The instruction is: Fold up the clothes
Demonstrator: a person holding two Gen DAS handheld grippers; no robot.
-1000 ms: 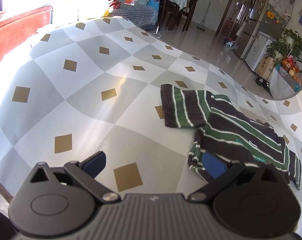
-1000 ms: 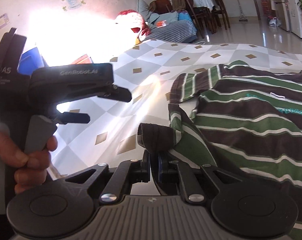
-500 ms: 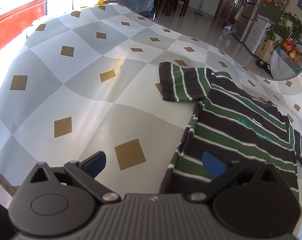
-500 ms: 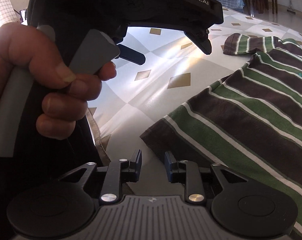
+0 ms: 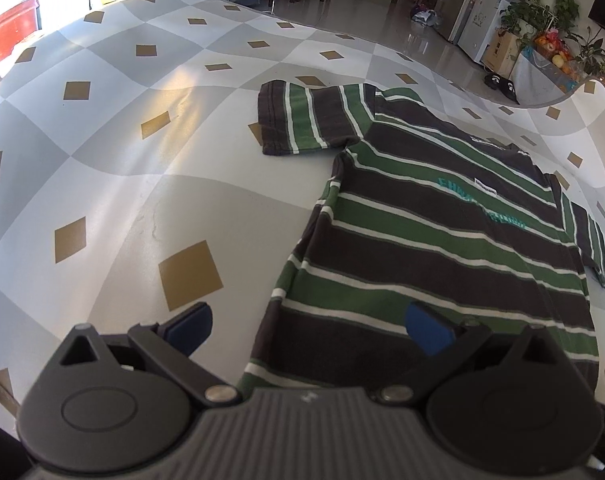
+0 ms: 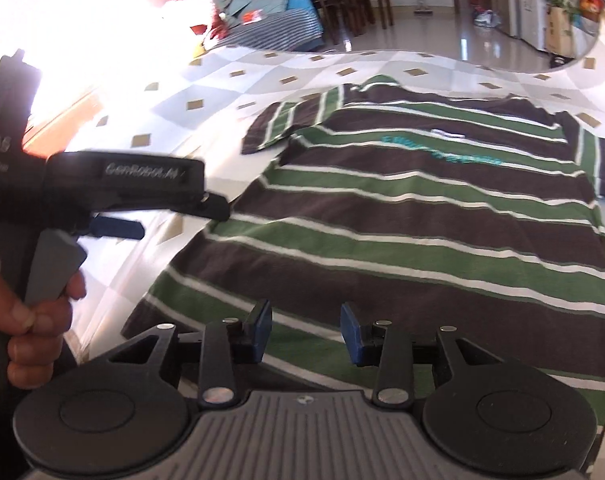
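Green-and-brown striped shirt (image 5: 442, 232) lies spread flat on the checked counter (image 5: 122, 160), ready for folding; left tongs (image 5: 308, 326) and right tongs (image 6: 305, 330) hover released over its hem.

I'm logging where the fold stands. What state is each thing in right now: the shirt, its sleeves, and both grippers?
striped shirt: spread flat on the table, front up, not yet folded.
near sleeve: laid out flat to the side.
far sleeve: out flat, unfolded.
left gripper: open wide, holding nothing, above the hem.
right gripper: open, empty, over the hem.
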